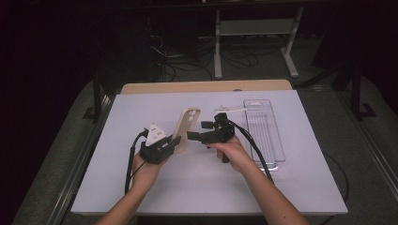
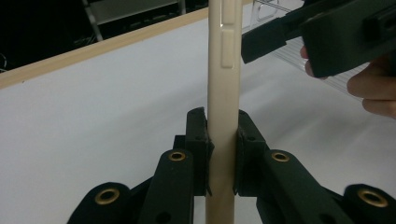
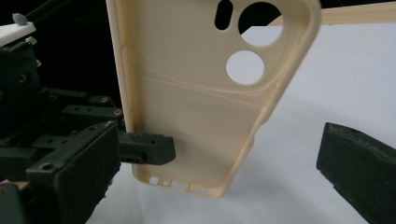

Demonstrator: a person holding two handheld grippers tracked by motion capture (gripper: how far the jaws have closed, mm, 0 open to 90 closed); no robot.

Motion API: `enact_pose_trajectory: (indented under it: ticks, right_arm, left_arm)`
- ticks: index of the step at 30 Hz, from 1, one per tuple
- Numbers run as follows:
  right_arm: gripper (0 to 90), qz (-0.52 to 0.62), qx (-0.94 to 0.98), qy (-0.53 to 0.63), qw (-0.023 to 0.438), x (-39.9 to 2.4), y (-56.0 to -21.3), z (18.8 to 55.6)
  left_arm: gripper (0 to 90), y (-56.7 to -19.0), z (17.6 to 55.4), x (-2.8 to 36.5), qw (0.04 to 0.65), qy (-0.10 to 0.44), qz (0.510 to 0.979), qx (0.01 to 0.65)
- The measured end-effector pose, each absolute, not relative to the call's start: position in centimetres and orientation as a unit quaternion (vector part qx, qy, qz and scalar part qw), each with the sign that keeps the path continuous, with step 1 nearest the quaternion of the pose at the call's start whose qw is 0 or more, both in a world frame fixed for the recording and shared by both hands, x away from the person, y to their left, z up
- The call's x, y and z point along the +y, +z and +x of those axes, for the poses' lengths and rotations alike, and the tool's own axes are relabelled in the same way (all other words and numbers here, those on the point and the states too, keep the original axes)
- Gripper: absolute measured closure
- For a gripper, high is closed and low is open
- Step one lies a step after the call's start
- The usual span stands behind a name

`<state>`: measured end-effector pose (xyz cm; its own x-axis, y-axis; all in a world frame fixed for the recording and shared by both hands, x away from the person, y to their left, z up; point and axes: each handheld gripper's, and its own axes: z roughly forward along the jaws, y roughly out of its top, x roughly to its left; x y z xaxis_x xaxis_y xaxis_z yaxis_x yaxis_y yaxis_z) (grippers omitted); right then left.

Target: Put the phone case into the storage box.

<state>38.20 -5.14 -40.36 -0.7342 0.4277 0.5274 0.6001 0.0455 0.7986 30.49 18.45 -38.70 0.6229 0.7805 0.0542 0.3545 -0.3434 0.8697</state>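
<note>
A beige phone case (image 1: 187,128) is held upright above the white table (image 1: 211,187), and my left gripper (image 1: 174,142) is shut on its lower edge. In the left gripper view the case (image 2: 224,70) stands edge-on, with both black jaws of the left gripper (image 2: 223,137) pressed against its sides. My right gripper (image 1: 199,131) hovers open just right of the case. In the right gripper view the case's hollow inside and camera cut-outs (image 3: 201,93) face me between the spread jaws of the right gripper (image 3: 219,156), which do not touch it.
A clear plastic tray (image 1: 277,140) lies on the right side of the table, close behind the right hand. A small white object (image 1: 230,110) rests by the tray's far left corner. A wooden strip (image 1: 206,86) runs along the table's far edge.
</note>
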Motion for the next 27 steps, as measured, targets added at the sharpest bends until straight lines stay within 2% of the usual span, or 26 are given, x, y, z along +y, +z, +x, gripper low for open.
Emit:
enact_pose_trajectory:
  ticks: [27]
  right_arm:
    - [0.0, -0.357, -0.699, -0.613, 0.090, -4.2, -40.4, 37.9]
  left_arm:
    - [79.0, -39.0, 29.8, 16.4, 0.451, 0.246, 0.788, 0.338]
